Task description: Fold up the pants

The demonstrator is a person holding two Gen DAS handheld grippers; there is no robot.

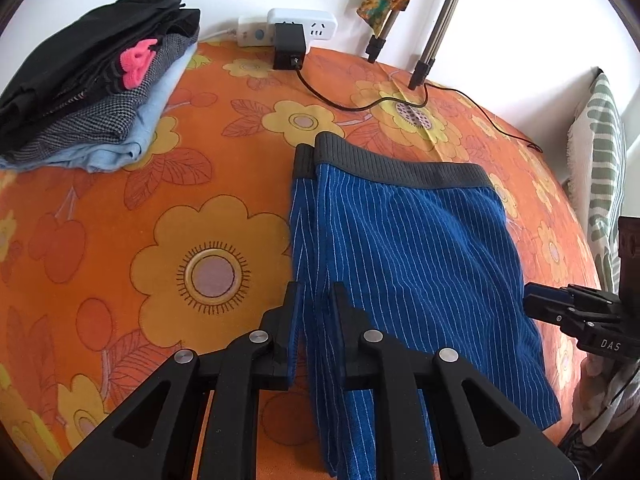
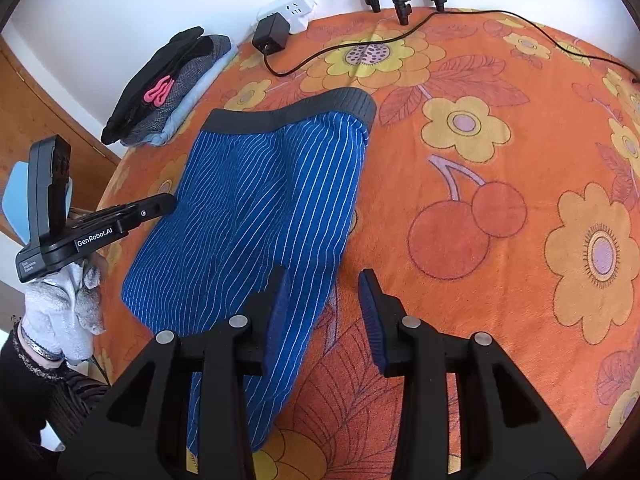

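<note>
Looking along the left gripper (image 1: 316,300), its 2 fingers stand narrow with a fold of the blue striped pants (image 1: 400,248) running up between them; the pads look pressed on that cloth edge, so I judge it a grip. The pants lie on the orange flowered cover (image 1: 140,220), grey waistband (image 1: 400,162) at the far end, already doubled lengthwise. A stack of folded clothes (image 1: 92,92) sits well apart at the far left, near a power strip (image 1: 288,26). The right gripper (image 1: 560,312) shows at the pants' right edge.

From the right wrist, the right gripper (image 2: 324,300) stands partly open; its left finger overlaps the pants' (image 2: 248,220) near right edge, and only bare cover shows between the pads, nothing pinched. The left gripper (image 2: 152,208) reaches in at the opposite edge.

Judged step: taking hold of the leg end for the crosswise fold. Next, the right jaws must close on the hem, then both lift together toward the waistband (image 2: 292,110).
</note>
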